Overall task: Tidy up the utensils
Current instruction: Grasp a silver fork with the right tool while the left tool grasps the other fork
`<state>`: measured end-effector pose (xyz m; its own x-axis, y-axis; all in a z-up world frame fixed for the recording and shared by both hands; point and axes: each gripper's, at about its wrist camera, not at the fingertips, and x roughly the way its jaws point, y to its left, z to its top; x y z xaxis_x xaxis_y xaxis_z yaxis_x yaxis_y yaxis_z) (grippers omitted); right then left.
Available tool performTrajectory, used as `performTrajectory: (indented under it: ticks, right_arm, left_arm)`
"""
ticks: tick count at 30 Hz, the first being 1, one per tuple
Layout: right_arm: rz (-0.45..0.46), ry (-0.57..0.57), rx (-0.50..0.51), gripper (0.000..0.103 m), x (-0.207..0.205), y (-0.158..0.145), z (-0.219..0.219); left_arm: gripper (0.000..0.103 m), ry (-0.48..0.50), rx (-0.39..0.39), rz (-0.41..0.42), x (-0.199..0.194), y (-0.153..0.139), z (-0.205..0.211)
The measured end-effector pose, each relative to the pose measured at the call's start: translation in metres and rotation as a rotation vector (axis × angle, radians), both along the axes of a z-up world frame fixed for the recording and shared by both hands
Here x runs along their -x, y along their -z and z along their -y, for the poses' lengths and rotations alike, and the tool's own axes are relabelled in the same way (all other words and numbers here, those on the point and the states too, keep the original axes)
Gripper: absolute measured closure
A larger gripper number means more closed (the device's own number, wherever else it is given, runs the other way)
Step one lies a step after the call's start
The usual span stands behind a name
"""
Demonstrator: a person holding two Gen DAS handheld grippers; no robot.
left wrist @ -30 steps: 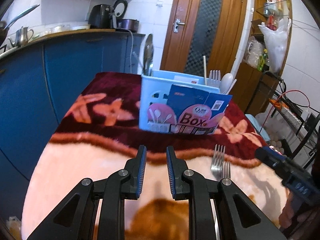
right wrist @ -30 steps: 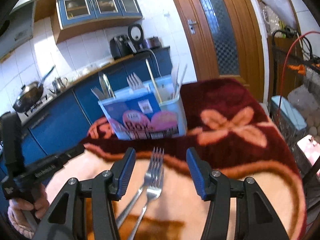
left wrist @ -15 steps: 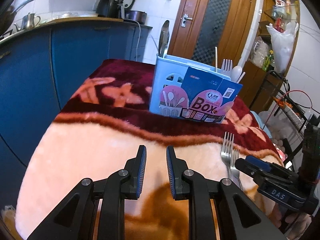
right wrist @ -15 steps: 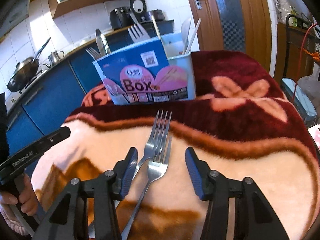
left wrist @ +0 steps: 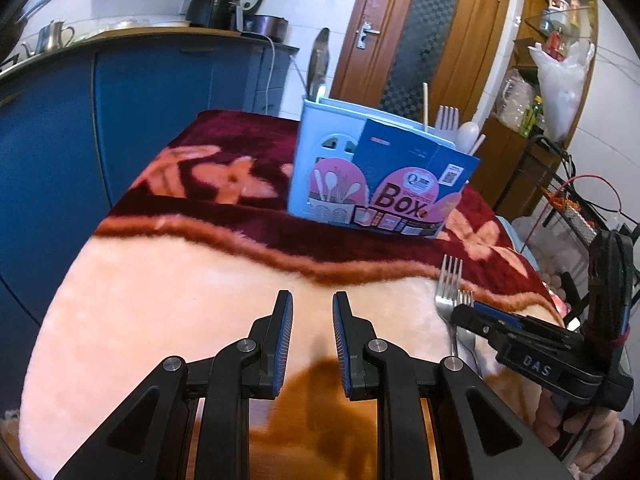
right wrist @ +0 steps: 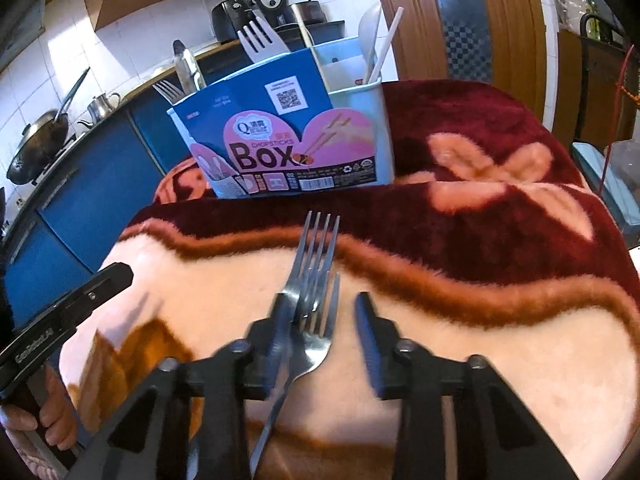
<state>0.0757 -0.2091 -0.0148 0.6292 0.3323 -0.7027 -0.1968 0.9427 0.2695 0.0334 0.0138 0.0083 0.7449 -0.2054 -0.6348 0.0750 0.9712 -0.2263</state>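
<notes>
A kitchen with blue cabinets; the surface wears a plush floral blanket (right wrist: 480,320). The right gripper (right wrist: 320,320) has dropped closer over two forks (right wrist: 316,280), its jaws closing around them, not yet pinching. The left gripper (left wrist: 310,340) idles narrow and empty. Likely next: lifting them toward the utensil box (right wrist: 288,140) beyond.

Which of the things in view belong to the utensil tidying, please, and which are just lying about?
Job:
two metal forks on the blanket
blue utensil box
right gripper, jaws closing around the forks

Lying about:
wok
kettle
air fryer
white plastic bag
</notes>
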Motion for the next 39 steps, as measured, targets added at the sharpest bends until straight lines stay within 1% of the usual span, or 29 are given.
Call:
performTrajectory:
  ticks: [1, 3, 6, 11, 15, 18, 22, 24, 26, 27, 28, 30, 33, 37, 39]
  right_arm:
    - [0.004, 0.006, -0.019, 0.09, 0.001, 0.0, 0.003]
    - [0.005, 0.008, -0.054, 0.092, 0.003, -0.001, 0.009]
    - [0.031, 0.013, -0.079, 0.099, 0.01, -0.005, 0.013]
    - [0.095, 0.041, -0.124, 0.1, 0.022, -0.018, 0.027]
    - [0.15, 0.054, -0.122, 0.1, 0.03, -0.03, 0.036]
    - [0.191, 0.053, -0.121, 0.1, 0.036, -0.038, 0.043]
    - [0.228, 0.064, -0.124, 0.1, 0.042, -0.044, 0.052]
    - [0.237, 0.072, -0.133, 0.1, 0.043, -0.045, 0.055]
    - [0.243, 0.08, -0.139, 0.1, 0.044, -0.045, 0.06]
    - [0.245, 0.085, -0.143, 0.1, 0.044, -0.045, 0.062]
    - [0.247, 0.089, -0.147, 0.1, 0.043, -0.045, 0.064]
    - [0.248, 0.094, -0.158, 0.1, 0.043, -0.044, 0.068]
    - [0.245, 0.09, -0.167, 0.1, 0.041, -0.043, 0.069]
    - [0.239, 0.085, -0.175, 0.1, 0.039, -0.04, 0.07]
    - [0.235, 0.085, -0.18, 0.1, 0.038, -0.039, 0.071]
  left_arm:
    - [0.082, 0.004, -0.002, -0.001, 0.0, 0.0, 0.002]
    - [0.082, 0.011, -0.007, 0.0, 0.001, -0.001, 0.005]
    - [0.082, 0.025, -0.013, -0.001, 0.002, -0.003, 0.01]
    - [0.082, 0.06, -0.014, -0.014, 0.001, -0.003, 0.021]
    - [0.082, 0.105, -0.012, -0.035, -0.002, -0.001, 0.036]
    - [0.082, 0.156, 0.004, -0.068, -0.01, 0.002, 0.05]
    - [0.082, 0.192, -0.02, -0.086, -0.022, 0.003, 0.068]
    - [0.082, 0.213, -0.041, -0.091, -0.03, 0.004, 0.078]
    - [0.082, 0.248, -0.042, -0.098, -0.038, 0.002, 0.084]
    - [0.081, 0.265, -0.042, -0.105, -0.042, 0.002, 0.087]
    - [0.077, 0.278, -0.043, -0.111, -0.045, 0.002, 0.09]
    - [0.073, 0.286, -0.053, -0.122, -0.051, 0.003, 0.093]
    - [0.072, 0.294, -0.077, -0.142, -0.061, 0.006, 0.099]
    - [0.072, 0.336, -0.051, -0.187, -0.073, 0.014, 0.105]
    - [0.071, 0.349, -0.044, -0.193, -0.076, 0.015, 0.107]
